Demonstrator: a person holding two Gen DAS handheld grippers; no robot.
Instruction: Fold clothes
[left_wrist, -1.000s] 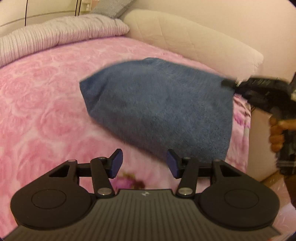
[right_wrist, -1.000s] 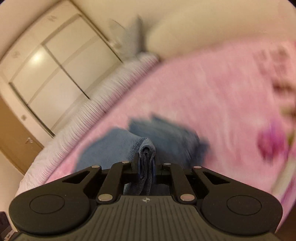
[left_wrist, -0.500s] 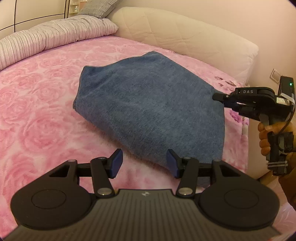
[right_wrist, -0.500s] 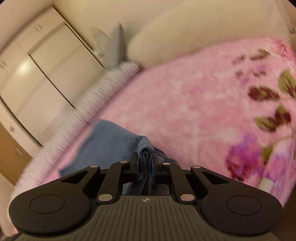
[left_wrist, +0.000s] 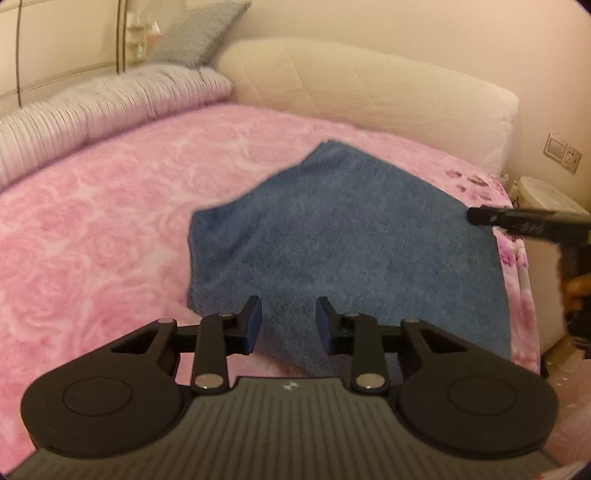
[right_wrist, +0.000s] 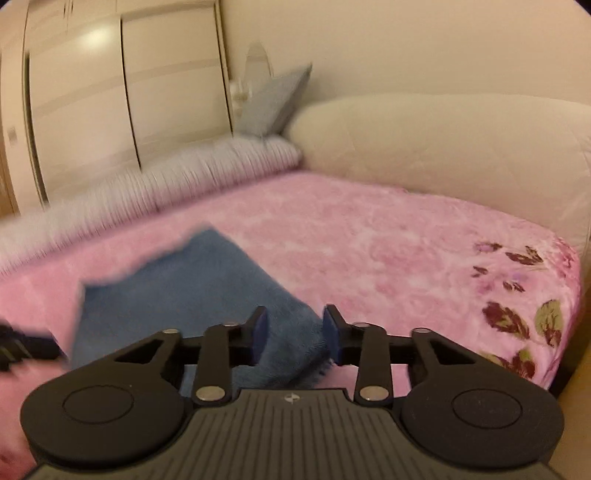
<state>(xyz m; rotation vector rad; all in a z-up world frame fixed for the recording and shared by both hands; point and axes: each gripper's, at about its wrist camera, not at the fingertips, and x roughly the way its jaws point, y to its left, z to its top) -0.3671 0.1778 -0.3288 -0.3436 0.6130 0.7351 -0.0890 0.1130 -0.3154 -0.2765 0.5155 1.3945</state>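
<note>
Left wrist view: my left gripper (left_wrist: 289, 325) is open, empty, above the near edge of the blue cloth (left_wrist: 343, 236) lying on the pink bed (left_wrist: 92, 221). Right wrist view: my right gripper (right_wrist: 294, 331) is open, holding nothing, over the cloth's (right_wrist: 192, 288) corner.

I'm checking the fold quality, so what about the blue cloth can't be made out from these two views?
- Left wrist view: blue cloth, near edge hidden behind the left gripper.
- Right wrist view: its far edge is motion-blurred; the near-left part is hidden by the right gripper.
- Layer count: not visible.
</note>
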